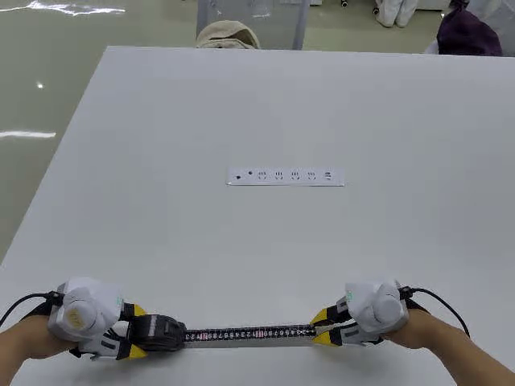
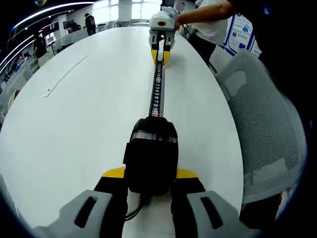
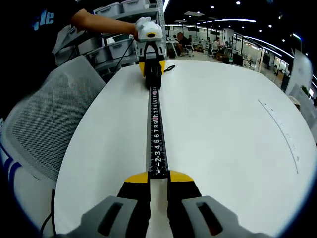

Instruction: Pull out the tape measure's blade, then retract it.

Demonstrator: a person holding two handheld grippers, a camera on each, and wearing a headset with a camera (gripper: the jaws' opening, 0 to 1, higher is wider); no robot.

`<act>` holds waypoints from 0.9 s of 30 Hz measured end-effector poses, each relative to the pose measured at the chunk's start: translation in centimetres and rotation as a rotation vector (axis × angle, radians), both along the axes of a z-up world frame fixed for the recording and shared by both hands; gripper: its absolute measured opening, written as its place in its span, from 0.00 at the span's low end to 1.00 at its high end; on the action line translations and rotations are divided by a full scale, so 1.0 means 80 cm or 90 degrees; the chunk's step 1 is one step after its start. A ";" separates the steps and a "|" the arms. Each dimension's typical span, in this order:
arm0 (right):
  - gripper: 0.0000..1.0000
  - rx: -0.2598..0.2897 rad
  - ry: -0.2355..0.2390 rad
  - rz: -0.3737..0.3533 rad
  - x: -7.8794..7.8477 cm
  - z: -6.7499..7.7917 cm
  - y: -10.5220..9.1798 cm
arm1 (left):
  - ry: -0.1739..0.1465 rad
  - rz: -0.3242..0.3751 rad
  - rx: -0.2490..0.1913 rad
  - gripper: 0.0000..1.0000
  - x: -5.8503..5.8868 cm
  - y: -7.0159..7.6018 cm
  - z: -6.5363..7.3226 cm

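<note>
Head view shows us the tape measure's blade (image 1: 249, 333) lying left to right near the front edge of the tabletop (image 1: 282, 112). Its case (image 1: 161, 332) sits clamped in the left gripper (image 1: 138, 331), its tip pinched by the right gripper (image 1: 320, 328); we judge retraction needs the right gripper led leftward along that axis.

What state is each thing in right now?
left gripper: shut on the tape measure case.
right gripper: shut on the tip of the blade.
tape measure case: held, blade out.
blade: pulled out, stretched straight between the grippers.
power strip: flat on the table, nothing plugged in.
</note>
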State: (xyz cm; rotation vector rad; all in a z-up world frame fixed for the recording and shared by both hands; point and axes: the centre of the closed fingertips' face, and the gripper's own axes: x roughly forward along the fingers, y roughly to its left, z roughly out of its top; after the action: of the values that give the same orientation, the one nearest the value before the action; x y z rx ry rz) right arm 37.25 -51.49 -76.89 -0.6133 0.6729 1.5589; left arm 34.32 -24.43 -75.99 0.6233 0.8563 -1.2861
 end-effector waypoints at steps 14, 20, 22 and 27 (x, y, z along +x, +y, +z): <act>0.10 -0.009 -0.007 -0.005 0.000 -0.003 0.001 | 0.001 -0.006 0.007 0.29 0.000 -0.005 0.000; 0.11 -0.014 -0.007 -0.006 -0.002 -0.008 0.000 | 0.001 -0.008 0.011 0.30 0.001 -0.004 -0.002; 0.11 -0.015 -0.011 -0.006 -0.001 -0.008 0.001 | 0.001 -0.009 0.011 0.30 0.001 -0.005 -0.001; 0.12 -0.027 -0.012 -0.002 -0.002 -0.014 0.000 | 0.002 -0.012 0.015 0.30 0.000 -0.005 -0.001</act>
State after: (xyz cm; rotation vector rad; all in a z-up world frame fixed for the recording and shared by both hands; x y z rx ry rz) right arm 37.10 -51.47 -78.03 -0.6574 0.6932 1.5373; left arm 34.35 -24.83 -76.08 0.6498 0.8710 -1.2949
